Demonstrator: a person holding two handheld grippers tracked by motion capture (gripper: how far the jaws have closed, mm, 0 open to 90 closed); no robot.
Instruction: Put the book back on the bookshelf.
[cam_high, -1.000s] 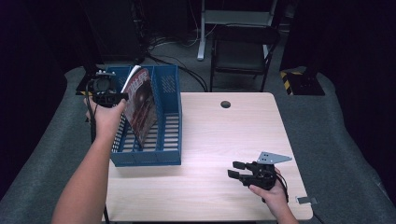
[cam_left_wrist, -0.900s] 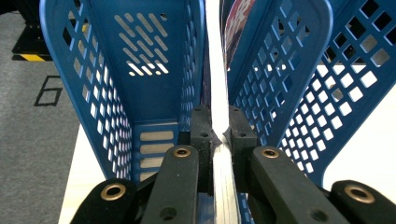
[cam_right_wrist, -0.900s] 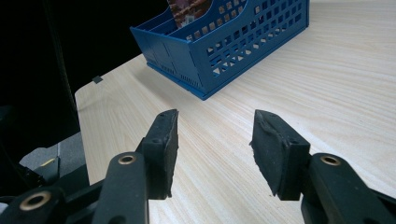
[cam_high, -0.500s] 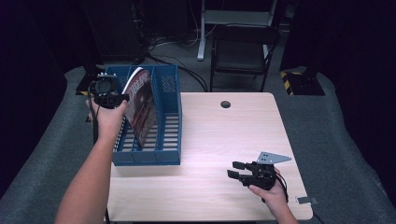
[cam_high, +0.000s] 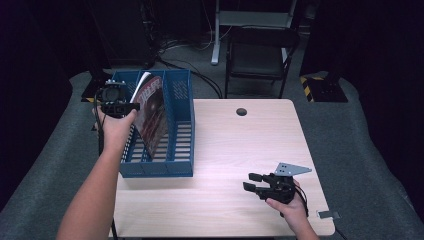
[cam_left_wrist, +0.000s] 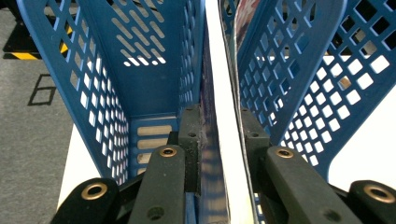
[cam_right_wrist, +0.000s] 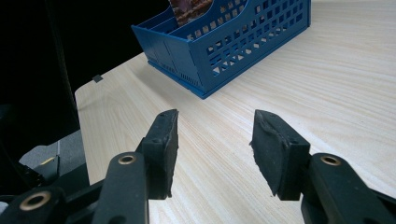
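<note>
Left gripper (cam_high: 116, 100), its jaws just easing apart around the magazine (cam_high: 151, 112) standing tilted in the blue file rack (cam_high: 177, 150) at the table's (cam_high: 235, 145) left edge, while the right gripper (cam_high: 255, 182) rests near the front right corner, jaws wide, holding nothing.

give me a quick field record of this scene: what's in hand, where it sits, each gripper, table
item in hand: magazine, standing on edge, tilted
container: blue file rack, near the table's left edge
placement: magazine inside the rack, between its dividers
left gripper: jaws on either side of the magazine's top edge, have just been opening; left pad touches, a slight gap shows at the right pad
right gripper: open, nothing between the jaws, low over the table
table: light wood, round hole near the far edge
</note>
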